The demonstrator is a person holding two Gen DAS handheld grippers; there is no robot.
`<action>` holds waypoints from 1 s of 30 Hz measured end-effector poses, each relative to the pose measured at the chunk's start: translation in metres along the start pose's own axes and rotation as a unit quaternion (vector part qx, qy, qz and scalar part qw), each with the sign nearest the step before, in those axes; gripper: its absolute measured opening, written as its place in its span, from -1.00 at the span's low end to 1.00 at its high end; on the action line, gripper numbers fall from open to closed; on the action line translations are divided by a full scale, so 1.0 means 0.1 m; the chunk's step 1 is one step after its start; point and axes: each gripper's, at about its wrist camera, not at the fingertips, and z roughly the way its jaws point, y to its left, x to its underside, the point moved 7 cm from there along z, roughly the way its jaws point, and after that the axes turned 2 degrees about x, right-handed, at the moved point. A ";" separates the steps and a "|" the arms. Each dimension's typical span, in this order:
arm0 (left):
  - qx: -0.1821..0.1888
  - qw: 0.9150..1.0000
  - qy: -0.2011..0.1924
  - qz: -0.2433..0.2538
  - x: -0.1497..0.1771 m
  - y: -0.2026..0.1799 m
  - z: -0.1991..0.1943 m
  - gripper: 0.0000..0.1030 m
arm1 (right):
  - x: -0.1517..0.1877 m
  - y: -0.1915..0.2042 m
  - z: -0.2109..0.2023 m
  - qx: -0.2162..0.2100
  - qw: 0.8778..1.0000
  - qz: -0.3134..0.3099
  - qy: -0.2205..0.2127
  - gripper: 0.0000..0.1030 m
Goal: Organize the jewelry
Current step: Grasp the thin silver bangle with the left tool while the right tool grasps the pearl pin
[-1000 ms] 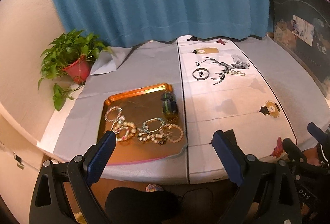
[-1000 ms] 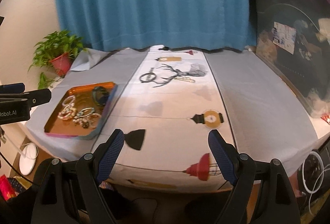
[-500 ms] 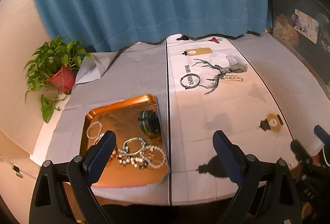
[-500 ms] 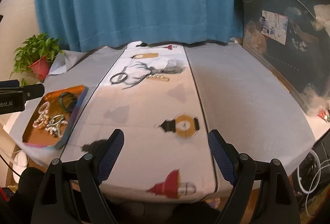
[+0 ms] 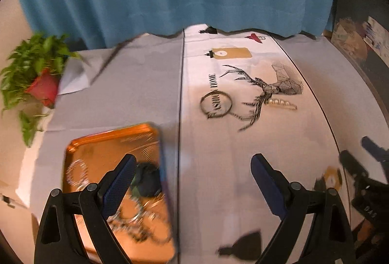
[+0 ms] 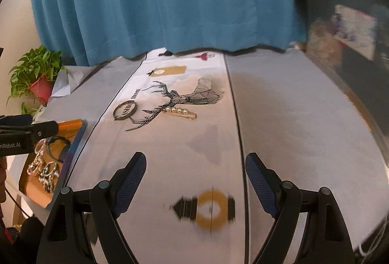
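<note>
We hold both grippers above the cloth-covered table [image 6: 291, 118], tilted down toward it, and neither carries anything. Our left gripper [image 5: 192, 174] has its blue-padded jaws spread wide with only bare cloth between them; its left finger overlaps the orange tray [image 5: 102, 154] that lies just below and to the left of it. In that tray, partly blurred, sit a dark coiled bracelet [image 5: 147, 178] right beside the left pad and a tangle of beaded bracelets [image 5: 143, 227] nearer the camera. Our right gripper [image 6: 195, 178] also stands wide apart and empty, hovering over the printed runner with a yellow lantern print [image 6: 209, 210] right between and below its fingers. Ahead of both tools, on the stag print, lie a dark bangle [image 6: 125, 111] and, to its right, a gold pearl hair clip [image 6: 181, 113], apart from each other and well beyond the fingertips. From the right gripper the tray is far off to the left, behind the side of the left gripper. A potted plant [image 6: 36, 79] stands at the table's far left corner before a blue curtain [image 6: 158, 1].
</note>
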 end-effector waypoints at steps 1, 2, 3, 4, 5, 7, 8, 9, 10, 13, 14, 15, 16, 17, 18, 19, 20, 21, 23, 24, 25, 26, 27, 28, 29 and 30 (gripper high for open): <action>0.005 1.000 0.007 -0.003 -0.07 -0.02 0.11 0.82 | -0.07 0.00 0.18 -0.006 1.000 -0.009 0.011 0.63; 0.005 1.000 0.015 -0.006 -0.13 -0.03 0.23 0.82 | -0.10 0.01 0.29 -0.008 1.000 -0.016 0.018 0.63; 0.005 1.000 0.021 -0.009 -0.18 -0.04 0.33 0.82 | -0.14 0.02 0.41 -0.010 0.999 -0.026 0.025 0.63; 0.005 1.000 0.025 -0.013 -0.25 -0.05 0.46 0.82 | -0.19 0.03 0.57 -0.010 0.999 -0.041 0.033 0.63; 0.007 1.000 0.027 -0.014 -0.31 -0.06 0.57 0.82 | -0.24 0.04 0.72 -0.007 0.998 -0.054 0.040 0.63; 0.019 0.999 0.038 -0.015 -0.41 -0.09 0.79 0.82 | -0.29 0.05 0.95 -0.010 0.996 -0.072 0.048 0.63; 0.029 0.998 0.046 -0.014 -0.46 -0.12 0.91 0.82 | -0.32 0.05 1.09 -0.016 0.995 -0.080 0.056 0.63; 0.033 0.998 0.054 -0.011 -0.50 -0.14 1.02 0.82 | -0.33 0.06 1.17 -0.020 0.994 -0.083 0.062 0.63; 0.037 0.998 0.059 -0.007 -0.52 -0.16 1.10 0.82 | -0.35 0.06 1.29 -0.026 0.994 -0.084 0.068 0.63; 0.043 0.996 0.081 0.020 -0.57 -0.23 1.37 0.82 | -0.39 0.08 1.57 -0.040 0.991 -0.091 0.089 0.63; 0.043 0.995 0.090 0.029 -0.57 -0.24 1.47 0.82 | -0.41 0.10 1.65 -0.040 0.990 -0.098 0.094 0.68; 0.039 0.994 0.100 0.036 -0.57 -0.24 1.55 0.82 | -0.44 0.14 1.70 -0.037 0.989 -0.115 0.088 0.71; 0.035 0.993 0.106 0.040 -0.57 -0.25 1.61 0.82 | -0.45 0.19 1.76 -0.034 0.986 -0.136 0.088 0.73; 0.033 0.992 0.117 0.044 -0.56 -0.24 1.70 0.92 | -0.47 0.23 1.79 -0.039 0.984 -0.150 0.083 0.76; 0.038 0.992 0.112 0.035 -0.59 -0.22 1.74 0.96 | -0.47 0.26 1.80 -0.046 0.983 -0.153 0.086 0.84; 0.040 0.992 0.113 0.027 -0.59 -0.19 1.77 1.00 | -0.50 0.28 1.85 -0.050 0.983 -0.156 0.088 0.86; 0.052 0.992 0.117 0.013 -0.60 -0.17 1.81 1.00 | -0.52 0.29 1.88 -0.051 0.982 -0.157 0.090 0.91; 0.063 0.990 0.123 0.001 -0.61 -0.14 1.84 1.00 | -0.53 0.30 1.91 -0.052 0.982 -0.157 0.092 0.94; 0.063 0.991 0.118 0.000 -0.62 -0.13 1.85 1.00 | -0.54 0.31 1.93 -0.050 0.982 -0.158 0.093 0.95; 0.064 0.991 0.115 0.003 -0.62 -0.13 1.85 1.00 | -0.55 0.32 1.94 -0.049 0.982 -0.158 0.093 0.95; 0.065 0.991 0.114 0.004 -0.62 -0.14 1.86 1.00 | -0.55 0.31 1.94 -0.050 0.982 -0.158 0.093 0.95; 0.065 0.991 0.115 0.005 -0.62 -0.14 1.86 1.00 | -0.55 0.31 1.94 -0.049 0.982 -0.158 0.093 0.93; 0.064 0.991 0.118 0.005 -0.62 -0.14 1.86 0.99 | -0.54 0.31 1.93 -0.049 0.982 -0.158 0.092 0.74; 0.065 0.990 0.121 0.004 -0.62 -0.15 1.85 0.82 | -0.54 0.33 1.89 -0.053 0.982 -0.163 0.086 0.45; 0.068 0.991 0.115 0.006 -0.65 -0.16 1.80 0.25 | -0.54 0.37 1.84 -0.060 0.981 -0.169 0.075 -0.49; 0.068 0.992 0.108 0.013 -0.68 -0.18 1.75 0.16 | -0.52 0.44 1.78 -0.064 0.979 -0.183 0.063 -0.77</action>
